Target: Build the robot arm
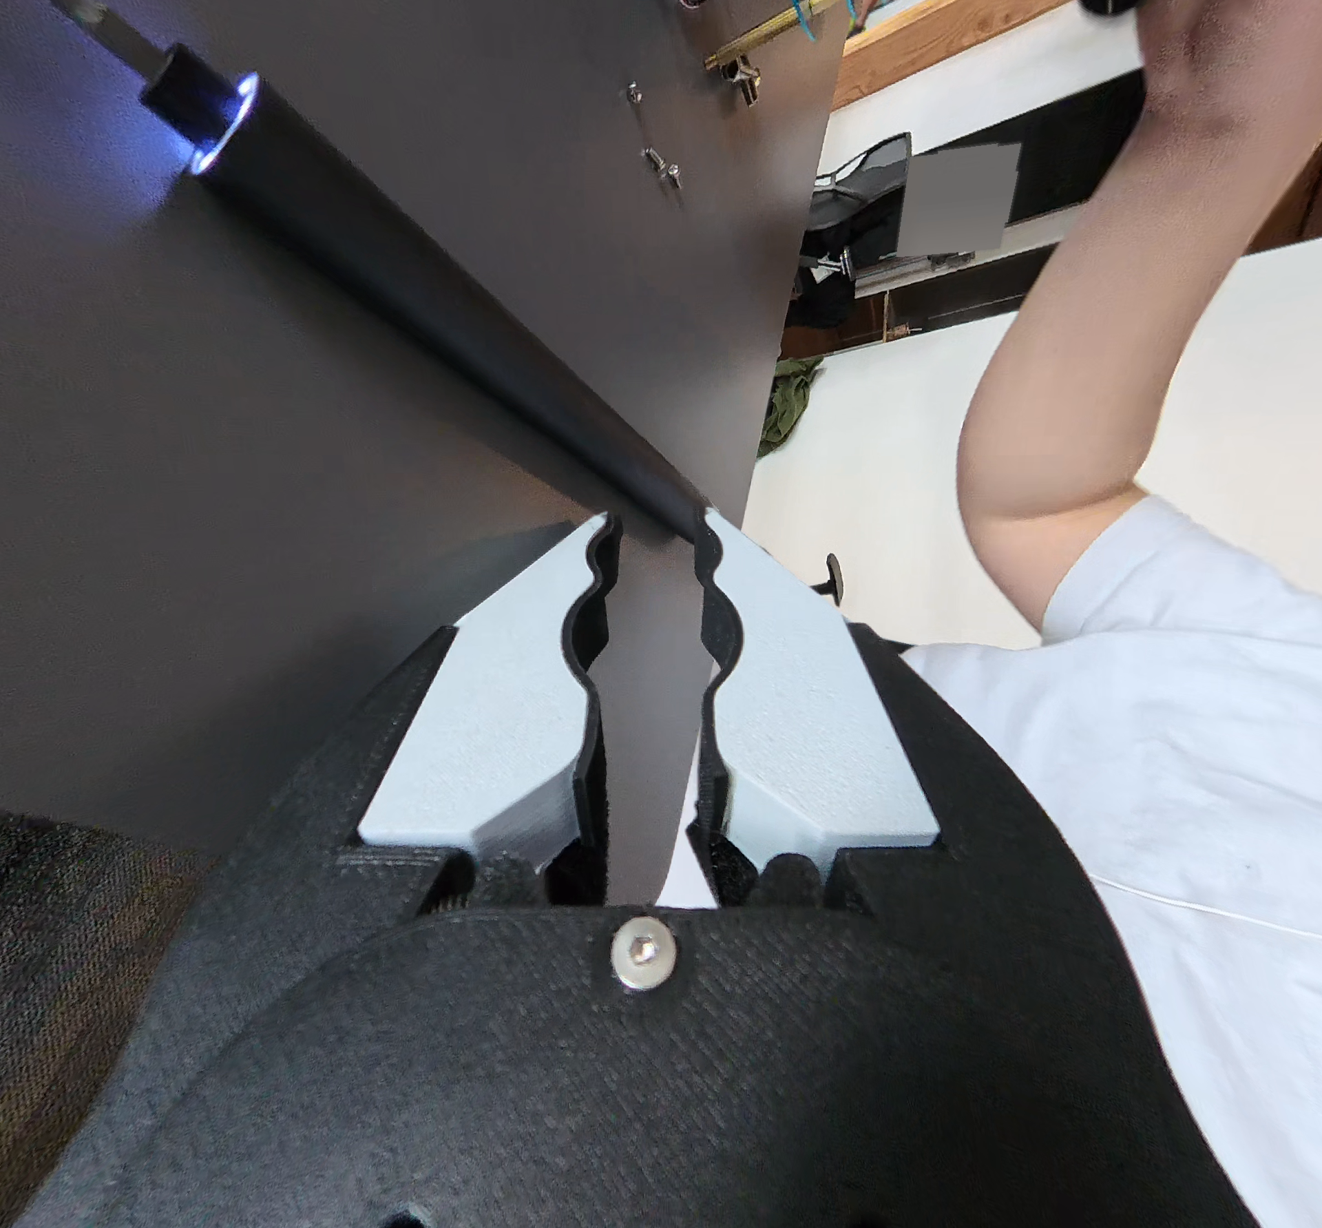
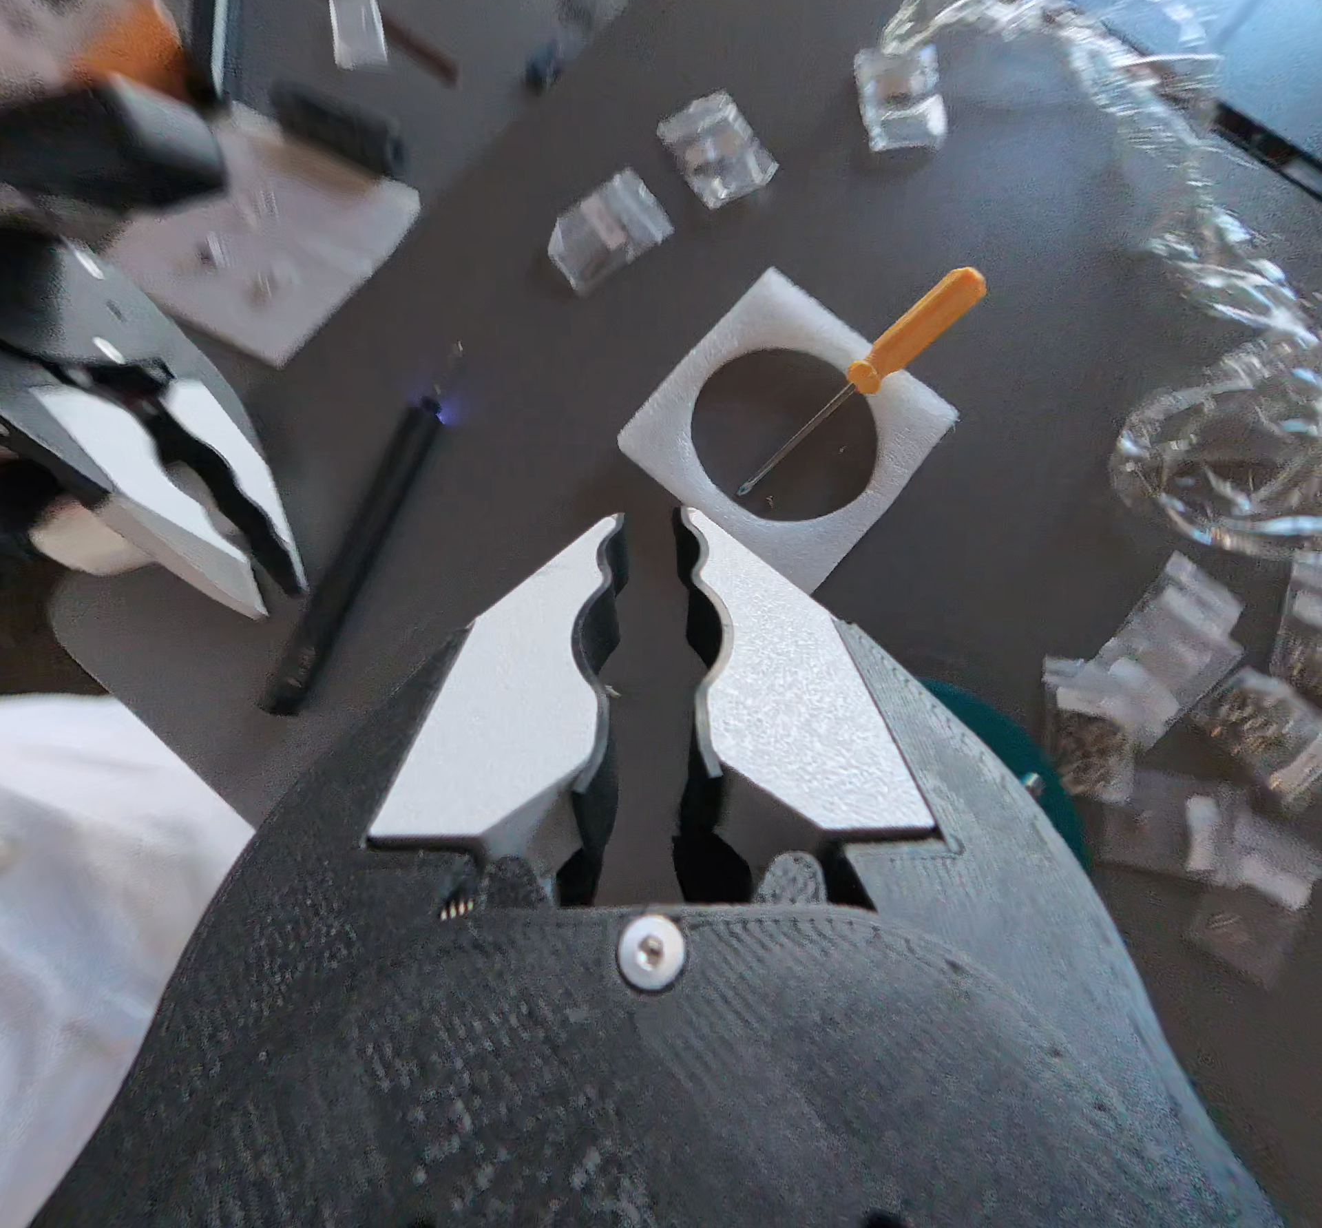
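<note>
A black pen-shaped power screwdriver (image 1: 400,278) with a lit blue-white tip lies on the dark table (image 1: 286,550). Its rear end lies right at my left gripper's (image 1: 658,521) fingertips, and the jaws stand slightly apart with nothing between them. The right wrist view shows the tool (image 2: 358,550) flat on the table beside the left gripper (image 2: 279,596). My right gripper (image 2: 649,519) hovers above the table, slightly open and empty. Just beyond it is a white foam square (image 2: 908,435) with a round hole. A small orange-handled screwdriver (image 2: 916,331) rests across the foam.
Clear plastic boxes (image 2: 608,238) (image 2: 715,149) (image 2: 898,95) sit farther back. Crumpled clear wrap (image 2: 1216,449) and small bags of hardware (image 2: 1144,693) lie to the right, a white board (image 2: 286,249) to the left. Loose screws (image 1: 662,163), a brass rod (image 1: 772,27) and a person's arm (image 1: 1073,335) show. The grippers' ends are close to 20 cm from one another. To reach the white foam square (image 2: 908,435) in a straight line is about 15 cm for my right fingers, about 30 cm for my left.
</note>
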Demonstrator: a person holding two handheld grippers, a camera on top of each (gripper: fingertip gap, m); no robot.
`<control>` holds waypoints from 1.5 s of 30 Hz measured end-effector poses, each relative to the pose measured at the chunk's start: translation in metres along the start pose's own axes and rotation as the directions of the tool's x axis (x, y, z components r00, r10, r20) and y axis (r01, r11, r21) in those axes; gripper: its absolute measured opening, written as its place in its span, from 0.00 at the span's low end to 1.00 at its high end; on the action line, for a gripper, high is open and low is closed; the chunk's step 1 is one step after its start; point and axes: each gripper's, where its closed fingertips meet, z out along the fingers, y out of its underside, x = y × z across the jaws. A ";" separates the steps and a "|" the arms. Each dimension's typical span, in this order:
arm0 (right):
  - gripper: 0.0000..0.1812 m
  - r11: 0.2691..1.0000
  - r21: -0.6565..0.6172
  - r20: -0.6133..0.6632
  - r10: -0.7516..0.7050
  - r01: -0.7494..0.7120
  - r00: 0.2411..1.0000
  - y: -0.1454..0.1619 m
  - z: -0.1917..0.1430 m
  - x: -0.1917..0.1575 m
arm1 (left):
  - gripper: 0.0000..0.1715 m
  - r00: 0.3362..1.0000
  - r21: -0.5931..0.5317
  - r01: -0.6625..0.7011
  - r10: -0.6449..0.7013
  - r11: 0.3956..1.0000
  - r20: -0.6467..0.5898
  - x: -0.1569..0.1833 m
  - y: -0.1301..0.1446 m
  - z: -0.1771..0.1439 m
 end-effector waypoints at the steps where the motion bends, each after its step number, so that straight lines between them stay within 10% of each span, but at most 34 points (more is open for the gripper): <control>1: 0.06 0.994 -0.080 0.019 -0.075 0.076 0.997 0.002 0.013 0.004 | 0.12 1.000 0.007 -0.005 0.005 1.000 0.000 0.000 0.000 -0.003; 6: 0.04 0.822 -0.393 0.075 -0.419 0.413 0.905 0.014 0.065 0.041 | 0.12 0.999 0.093 -0.008 0.011 0.996 -0.035 0.006 0.000 -0.022; 13: 0.04 0.710 -0.541 0.201 -0.411 0.451 0.889 0.040 0.101 0.059 | 0.12 0.997 0.179 0.017 -0.004 0.984 -0.072 0.007 0.007 -0.044; 45: 0.01 0.823 -0.403 0.227 -0.333 0.400 0.915 0.027 0.094 0.043 | 0.11 0.998 0.284 -0.004 0.023 0.959 -0.061 0.010 -0.002 -0.066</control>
